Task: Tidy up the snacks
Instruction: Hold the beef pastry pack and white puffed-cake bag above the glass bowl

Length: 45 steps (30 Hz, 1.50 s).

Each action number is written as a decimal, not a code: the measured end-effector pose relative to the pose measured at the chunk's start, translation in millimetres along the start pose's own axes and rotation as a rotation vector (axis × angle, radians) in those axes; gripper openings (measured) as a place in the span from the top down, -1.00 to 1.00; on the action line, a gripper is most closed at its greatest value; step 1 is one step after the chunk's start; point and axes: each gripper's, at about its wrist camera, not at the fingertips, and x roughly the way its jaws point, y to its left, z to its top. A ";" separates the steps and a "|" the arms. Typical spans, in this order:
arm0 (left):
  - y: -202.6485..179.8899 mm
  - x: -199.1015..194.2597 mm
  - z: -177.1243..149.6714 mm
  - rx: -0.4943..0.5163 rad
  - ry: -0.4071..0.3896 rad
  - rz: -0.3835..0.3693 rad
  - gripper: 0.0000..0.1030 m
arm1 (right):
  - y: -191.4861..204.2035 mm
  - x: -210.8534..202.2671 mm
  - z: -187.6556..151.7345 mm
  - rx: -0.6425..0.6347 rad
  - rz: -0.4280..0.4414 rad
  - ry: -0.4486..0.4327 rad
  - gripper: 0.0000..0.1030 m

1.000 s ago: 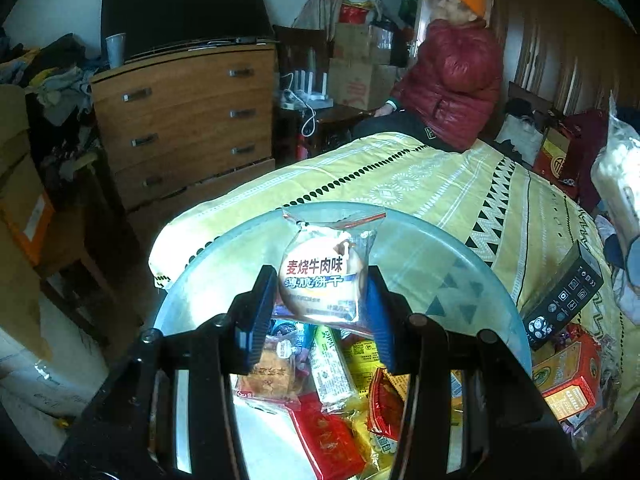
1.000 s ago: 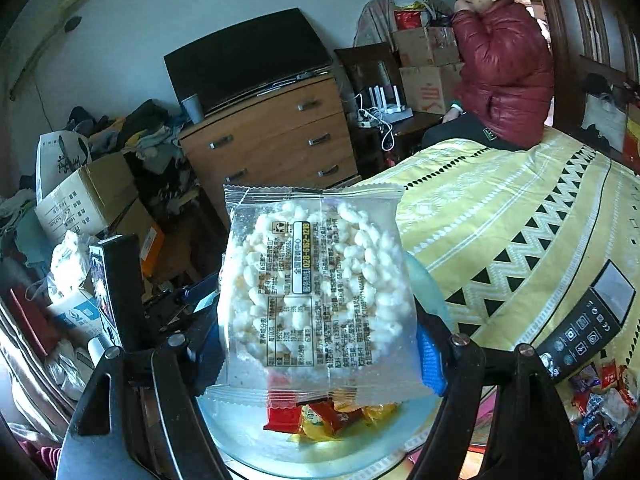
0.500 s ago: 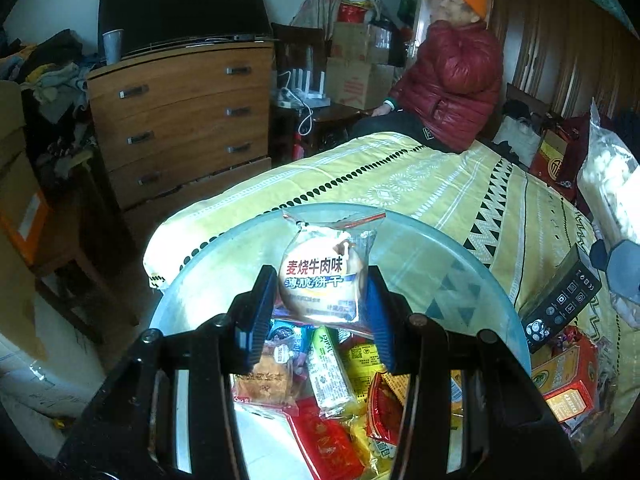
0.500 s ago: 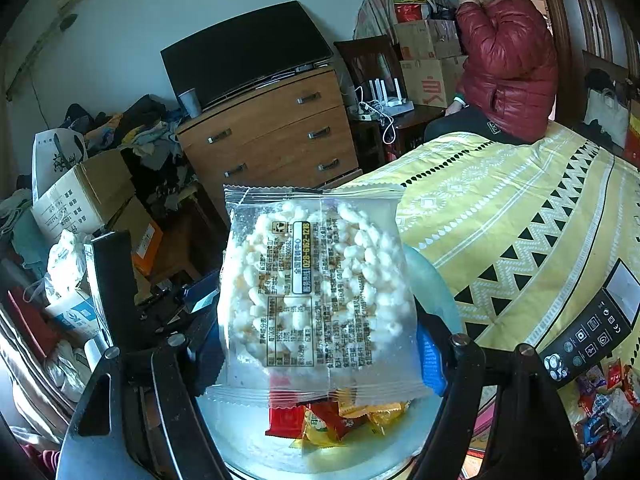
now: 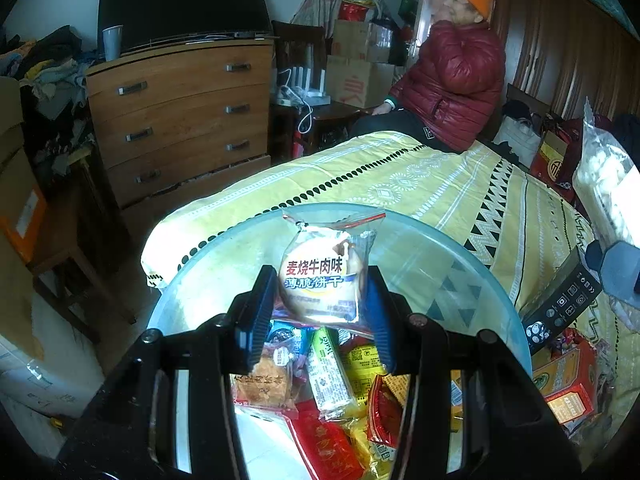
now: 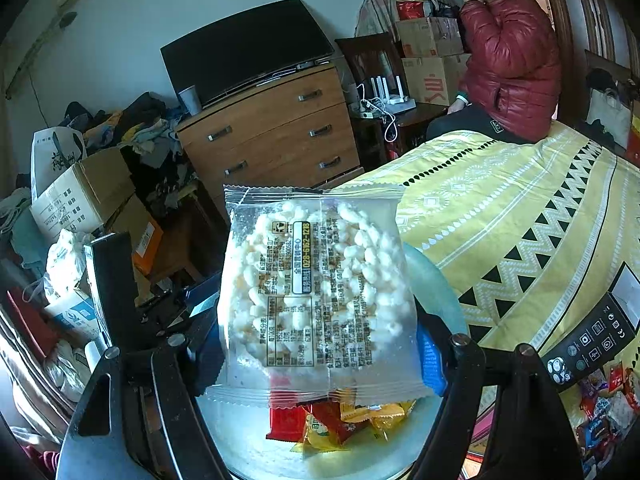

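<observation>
Clear rice-puff packet [image 6: 320, 292] (white puffs) clamped upright; biscuit packet [image 5: 324, 276] likewise.

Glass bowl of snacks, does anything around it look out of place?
Yes. A black remote control lies on the yellow bedspread beside the glass bowl, among loose snack packets. It is the one non-food item there. No packet looks torn or spilled.
</observation>
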 end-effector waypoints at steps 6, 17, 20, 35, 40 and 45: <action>0.5 2.0 -0.2 -0.003 0.005 -0.003 0.13 | -1.3 4.7 -1.4 0.006 -0.001 0.003 -0.56; 1.1 3.9 -0.7 -0.006 0.009 -0.007 0.13 | -1.8 5.7 -1.3 0.005 -0.002 0.008 -0.56; 0.8 5.1 -2.5 -0.006 0.009 -0.008 0.13 | -2.0 7.4 -1.9 0.004 -0.003 0.010 -0.56; 2.0 7.4 -6.7 -0.014 0.018 -0.014 0.13 | -1.8 10.0 -3.1 0.007 -0.006 0.016 -0.56; 0.9 7.9 -6.6 -0.013 0.019 -0.015 0.13 | -1.4 10.6 -1.6 0.007 -0.008 0.020 -0.56; -2.9 8.9 -7.6 -0.010 0.023 -0.019 0.13 | -1.3 11.0 -1.2 0.008 -0.008 0.020 -0.56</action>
